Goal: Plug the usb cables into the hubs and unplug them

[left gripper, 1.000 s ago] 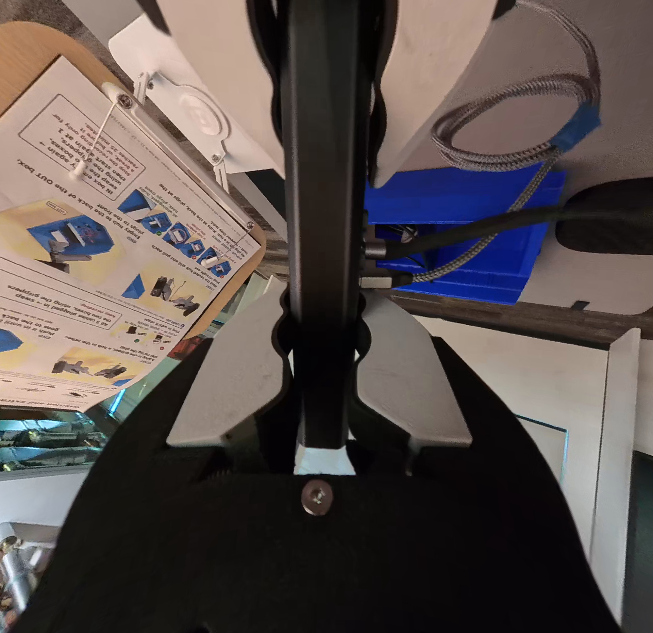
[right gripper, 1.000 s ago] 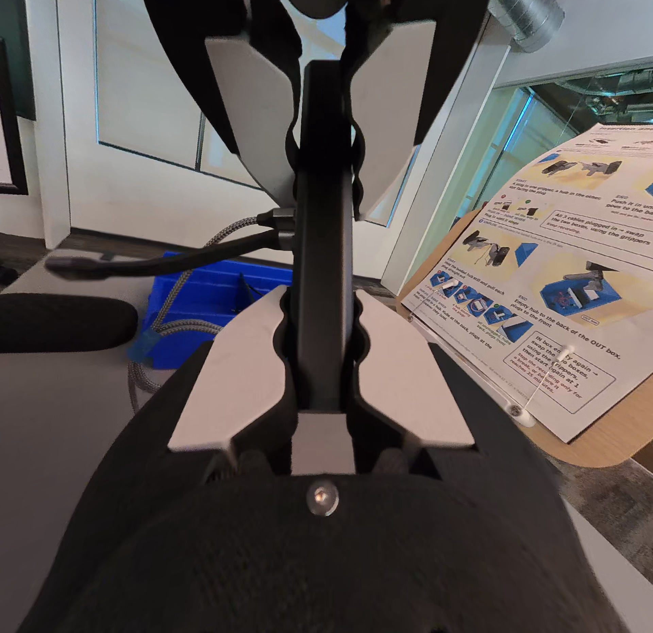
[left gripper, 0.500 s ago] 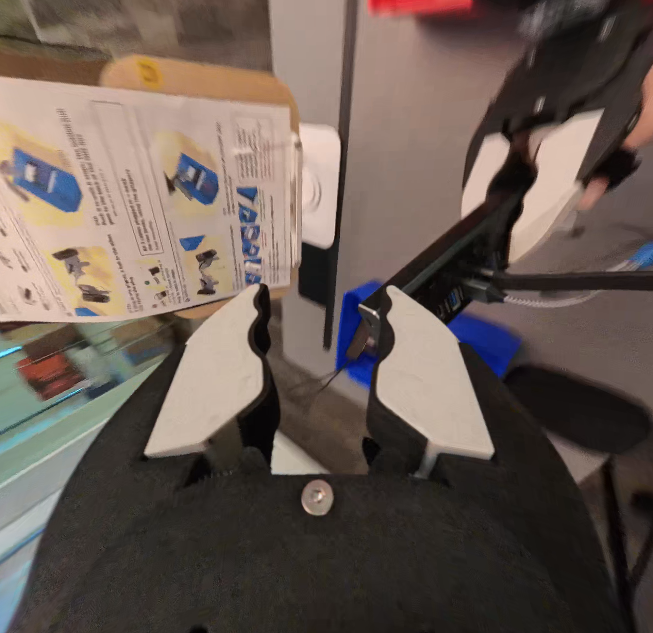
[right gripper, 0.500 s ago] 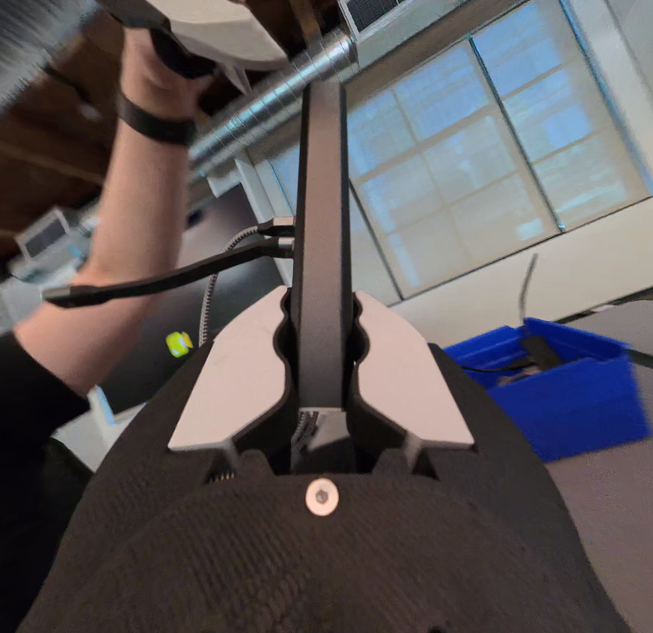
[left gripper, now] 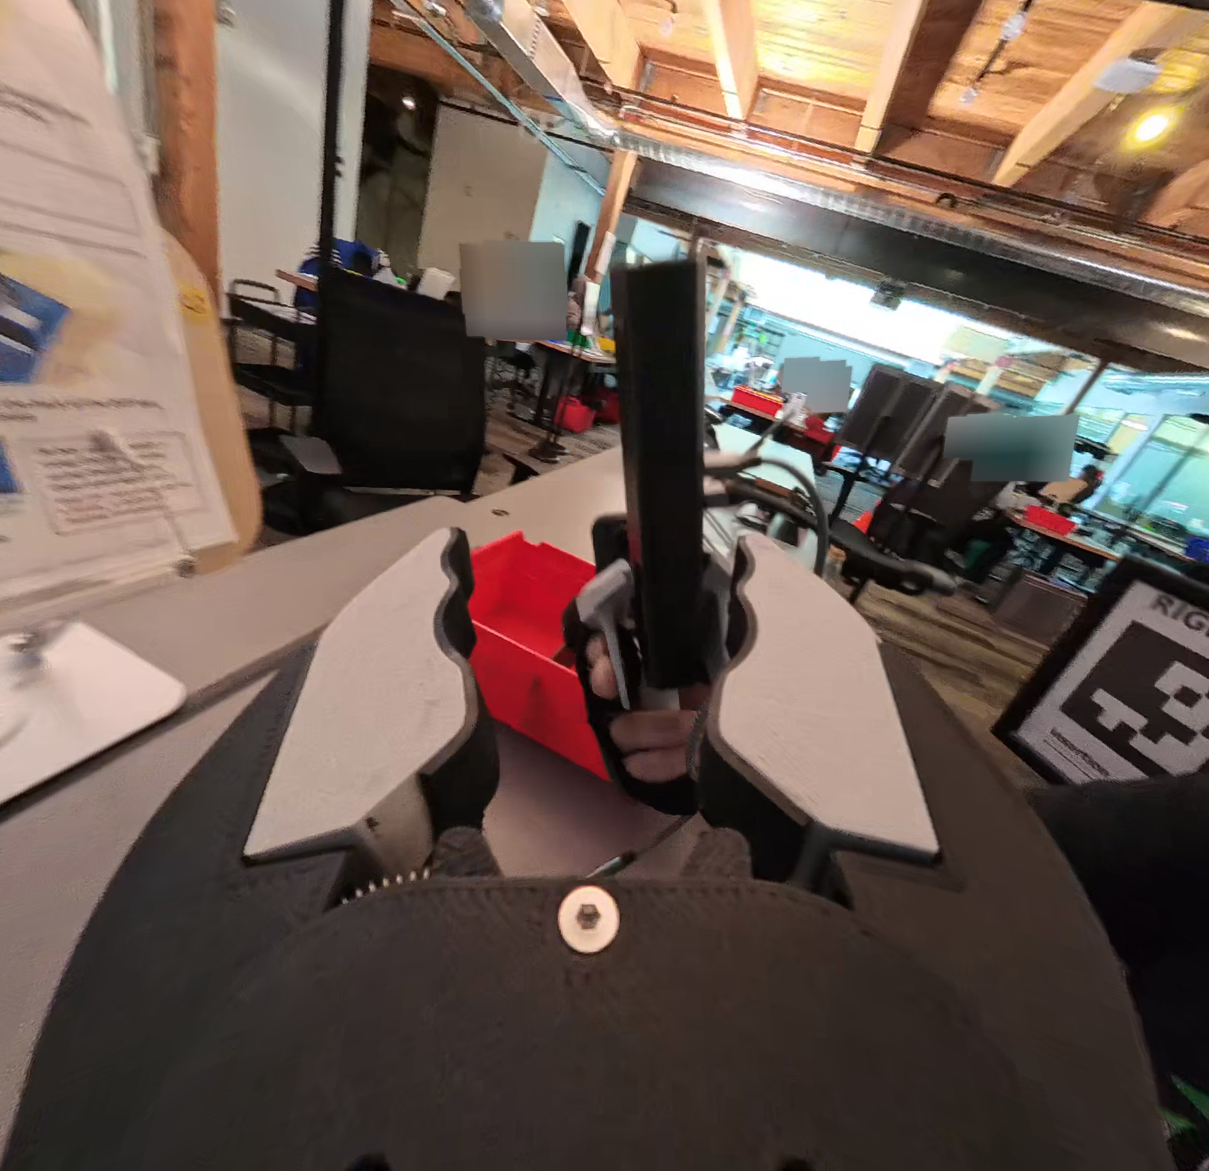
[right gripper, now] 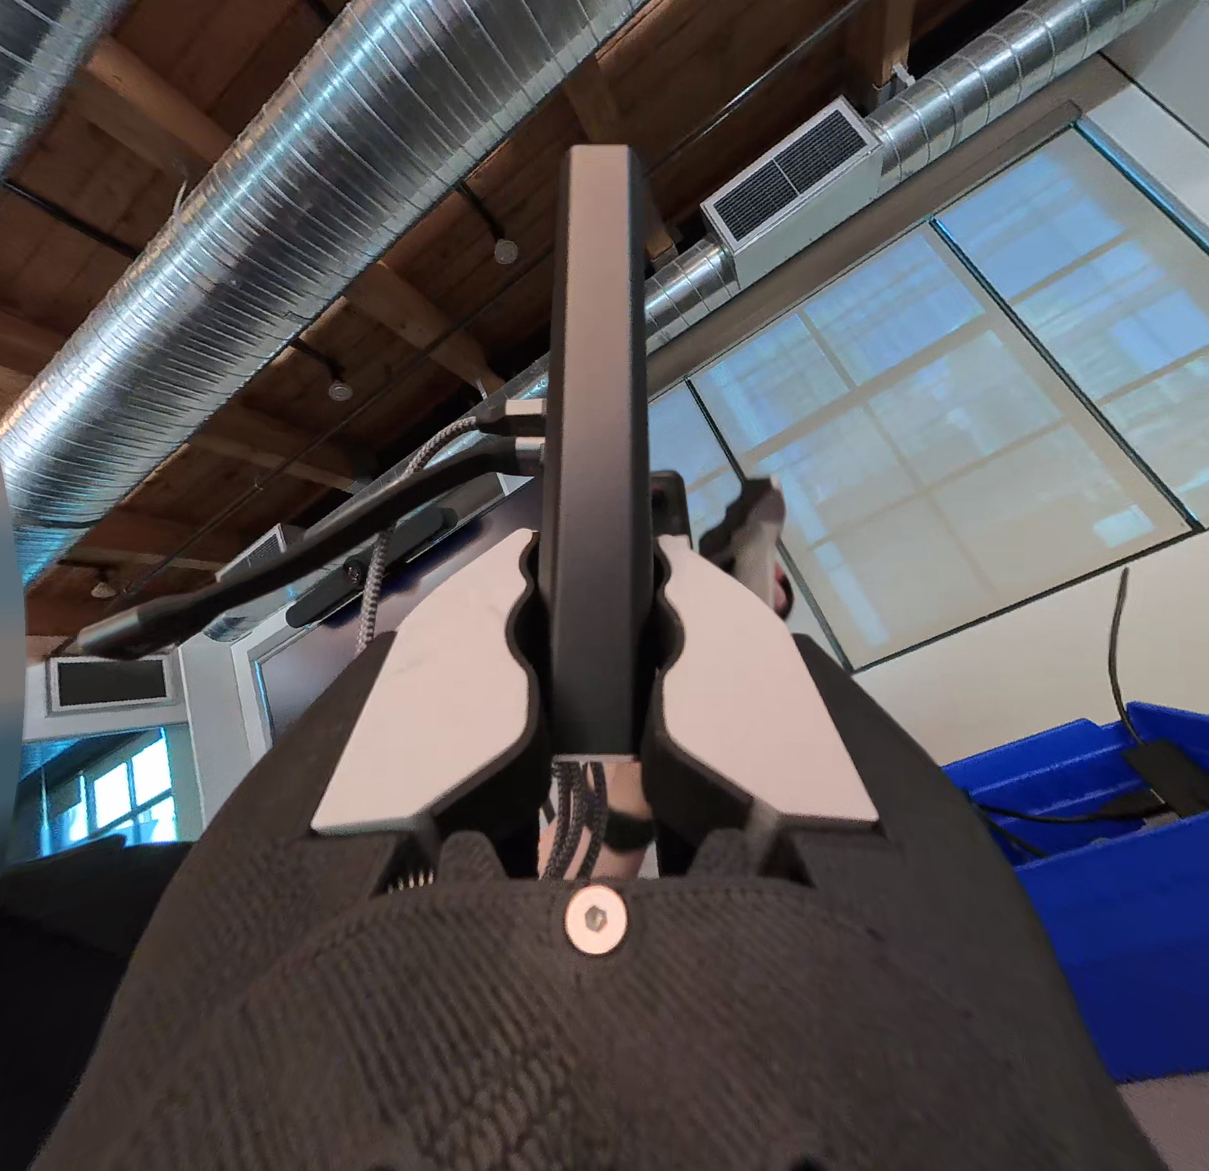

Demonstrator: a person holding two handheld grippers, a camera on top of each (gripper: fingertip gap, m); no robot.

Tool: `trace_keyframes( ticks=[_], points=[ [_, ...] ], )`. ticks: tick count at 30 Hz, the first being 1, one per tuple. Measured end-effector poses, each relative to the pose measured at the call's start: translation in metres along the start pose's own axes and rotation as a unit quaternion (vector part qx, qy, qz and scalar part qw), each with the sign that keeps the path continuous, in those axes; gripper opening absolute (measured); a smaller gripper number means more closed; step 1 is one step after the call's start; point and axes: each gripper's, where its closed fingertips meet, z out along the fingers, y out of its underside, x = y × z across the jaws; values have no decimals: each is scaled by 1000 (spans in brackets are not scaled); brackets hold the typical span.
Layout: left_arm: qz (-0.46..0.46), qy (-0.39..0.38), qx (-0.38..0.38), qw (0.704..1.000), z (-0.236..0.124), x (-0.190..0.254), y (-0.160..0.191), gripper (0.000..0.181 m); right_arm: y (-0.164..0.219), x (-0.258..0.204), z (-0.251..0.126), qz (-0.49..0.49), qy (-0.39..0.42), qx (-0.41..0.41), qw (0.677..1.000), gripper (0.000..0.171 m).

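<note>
Left gripper [left gripper: 595,590] stands with its jaws spread wide and nothing between them. Behind that gap sits a red bin [left gripper: 523,623] on the grey table [left gripper: 275,603], an instruction sheet [left gripper: 85,381] propped near the table's left edge. Over to the right gripper [right gripper: 595,570], clamped tight on the black hub [right gripper: 596,433], which points up toward the ceiling ducts (edge-on to the camera). Two cables [right gripper: 419,466] sit plugged into the hub's left side, one braided, one smooth black. A blue bin [right gripper: 1079,845] shows at far right.
</note>
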Motion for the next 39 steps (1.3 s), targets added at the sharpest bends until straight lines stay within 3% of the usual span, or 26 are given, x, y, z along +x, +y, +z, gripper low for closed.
trace_keyframes(
  ticks=[3,7,9,13,19,24,28,33,36,39],
  points=[
    [-3,55,-5,998,23,22,24,78,4,2,0,-15,3,-10,1000,30],
    [15,73,-36,997,54,28,44,77,15,9,-1,-48,14,-43,998,30],
    [4,90,-30,996,61,27,45,63,21,10,-1,-64,11,-58,996,30],
    [41,82,-11,996,57,18,44,33,28,14,0,-87,22,-76,993,29],
    [49,65,-21,996,43,7,42,31,40,31,-1,-160,87,-170,969,32],
    [33,66,-18,997,28,-2,29,31,54,40,-6,-164,110,-234,952,32],
    [44,75,-21,996,22,4,28,30,60,36,-2,-144,97,-219,960,29],
    [47,64,-7,997,30,9,28,34,59,27,7,-89,66,-131,985,29],
    [47,79,-27,995,34,12,36,32,63,29,4,-117,62,-130,983,29],
    [77,47,-52,995,34,3,42,30,63,37,0,-163,86,-156,970,30]
  ],
)
